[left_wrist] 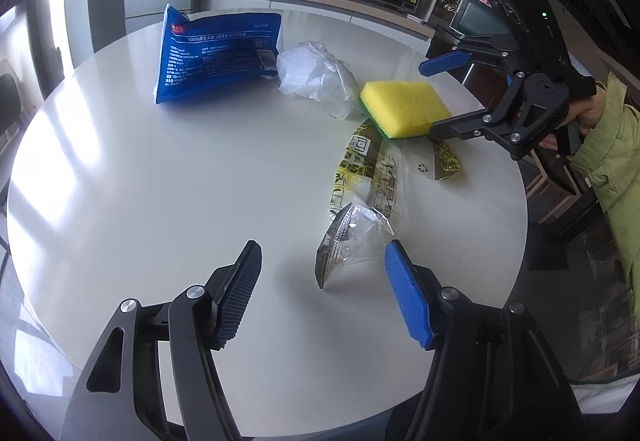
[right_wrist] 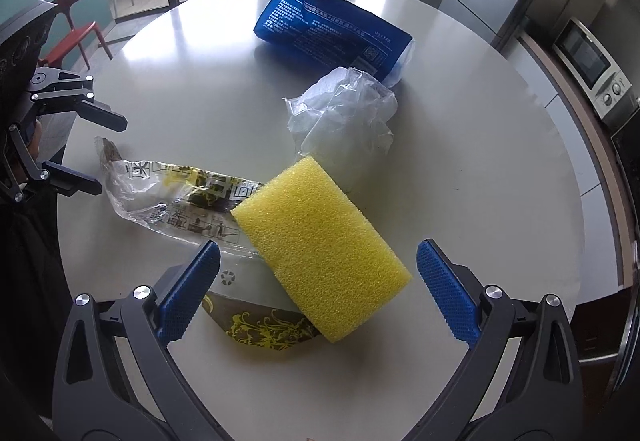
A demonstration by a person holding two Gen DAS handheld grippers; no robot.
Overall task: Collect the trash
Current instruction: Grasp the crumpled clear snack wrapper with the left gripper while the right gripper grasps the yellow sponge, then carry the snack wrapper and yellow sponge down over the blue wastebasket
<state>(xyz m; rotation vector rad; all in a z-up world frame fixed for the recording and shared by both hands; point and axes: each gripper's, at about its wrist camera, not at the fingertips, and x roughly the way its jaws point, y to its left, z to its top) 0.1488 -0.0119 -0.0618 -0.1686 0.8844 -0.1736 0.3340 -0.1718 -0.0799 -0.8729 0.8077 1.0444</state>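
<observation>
Left wrist view: left gripper (left_wrist: 322, 291), fingers spread, nothing between them; one pad black and ribbed, the other blue. Straight ahead of the gap, lower centre of frame, the near end of a printed wrapper (left_wrist: 370, 181): clear crinkled film, yellow and dark print, silvery crimped tip standing just off the round white table (left_wrist: 140, 169). Its long axis runs away from the fingers toward the upper right, where it passes under a yellow sponge (left_wrist: 404, 107), a soft open-pored block with a thin green layer beneath. Beside the sponge, upper centre, a crumpled clear bag (left_wrist: 316, 77); left of that, a blue pack (left_wrist: 218, 55), glossy film, propped upright. Right gripper (left_wrist: 430, 101) at right edge, fingers spread about the sponge's end. Right wrist view: right gripper (right_wrist: 318, 291), blue ribbed pads spread wide, straddling the sponge (right_wrist: 320, 245) without visibly touching it; the sponge lies diagonally, its long axis running lower right to upper left. Wrapper (right_wrist: 180, 193) stretches left from beneath it across mid-frame. Clear bag (right_wrist: 340, 113) and blue pack (right_wrist: 332, 29) lie beyond, upper centre. Left gripper (right_wrist: 98, 153) at left edge, fingers apart, nearest the wrapper's far tip. Judgement: the left gripper is better placed for the wrapper, though the sponge pins it.
</observation>
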